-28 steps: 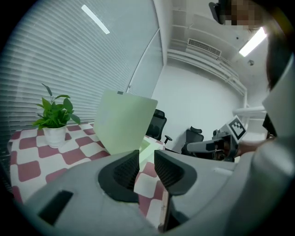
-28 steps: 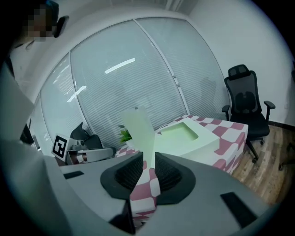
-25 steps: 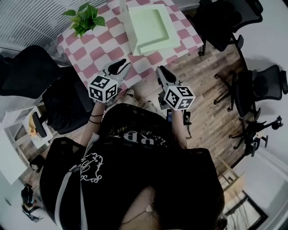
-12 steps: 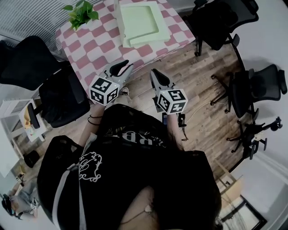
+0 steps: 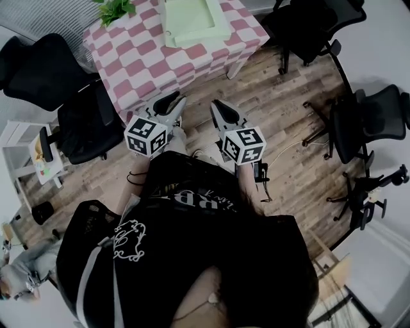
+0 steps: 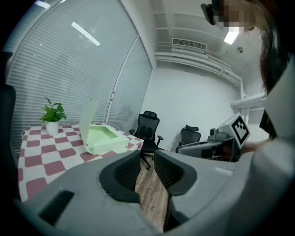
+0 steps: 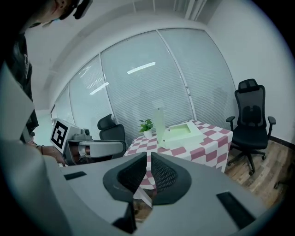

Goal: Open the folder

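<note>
The pale green folder (image 5: 192, 22) lies on the pink-checked table (image 5: 154, 61) with its lid raised; it also shows in the left gripper view (image 6: 103, 138) and the right gripper view (image 7: 180, 131). Both grippers hang over the wooden floor, short of the table's near edge and well away from the folder. My left gripper (image 5: 168, 102) (image 6: 146, 159) has its jaws a narrow gap apart with only floor showing between them. My right gripper (image 5: 221, 110) (image 7: 148, 159) has its jaws together, holding nothing.
A potted plant (image 5: 115, 8) stands on the table's far left corner. Black office chairs (image 5: 90, 128) (image 5: 314, 25) (image 5: 371, 122) ring the table and the floor to the right. A white shelf unit (image 5: 29, 160) stands at the left. Cables lie on the floor (image 5: 282, 150).
The table and folder have slid toward the top of the head view: both grippers have drawn back from the table and now hang over the floor.
</note>
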Tool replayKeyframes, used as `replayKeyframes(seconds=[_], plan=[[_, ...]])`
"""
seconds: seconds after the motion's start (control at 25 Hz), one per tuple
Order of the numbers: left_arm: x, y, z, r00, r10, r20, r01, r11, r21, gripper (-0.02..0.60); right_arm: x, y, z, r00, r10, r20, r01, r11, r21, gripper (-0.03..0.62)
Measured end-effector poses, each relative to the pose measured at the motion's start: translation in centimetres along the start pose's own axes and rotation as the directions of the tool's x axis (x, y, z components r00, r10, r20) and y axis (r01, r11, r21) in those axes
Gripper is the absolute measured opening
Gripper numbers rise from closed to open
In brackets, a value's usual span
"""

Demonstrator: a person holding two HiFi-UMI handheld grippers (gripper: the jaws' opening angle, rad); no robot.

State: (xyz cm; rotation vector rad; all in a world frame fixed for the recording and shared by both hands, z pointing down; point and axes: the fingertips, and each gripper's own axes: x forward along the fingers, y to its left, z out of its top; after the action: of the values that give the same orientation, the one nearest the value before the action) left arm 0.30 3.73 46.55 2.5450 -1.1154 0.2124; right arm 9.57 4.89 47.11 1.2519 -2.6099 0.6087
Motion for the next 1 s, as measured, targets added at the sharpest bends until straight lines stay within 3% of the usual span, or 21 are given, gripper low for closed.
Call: replayKeyframes(seconds=[0.4, 1.0], plan=[[-2.4, -5.7, -1.7, 1.000, 0.021, 0.005, -0.021, 1.000, 0.000, 0.097, -4.5, 2.6, -1.8, 0.998, 0.067, 0.011, -0.067, 0.997, -0.041, 0.034], [-5.2, -5.8, -0.9, 0.999, 0.019, 0.026, -0.020, 1.000, 0.013, 0.097, -4.1, 4.6, -0.9, 0.998, 0.059, 0.016, -0.058, 0.995, -0.086, 0.034]])
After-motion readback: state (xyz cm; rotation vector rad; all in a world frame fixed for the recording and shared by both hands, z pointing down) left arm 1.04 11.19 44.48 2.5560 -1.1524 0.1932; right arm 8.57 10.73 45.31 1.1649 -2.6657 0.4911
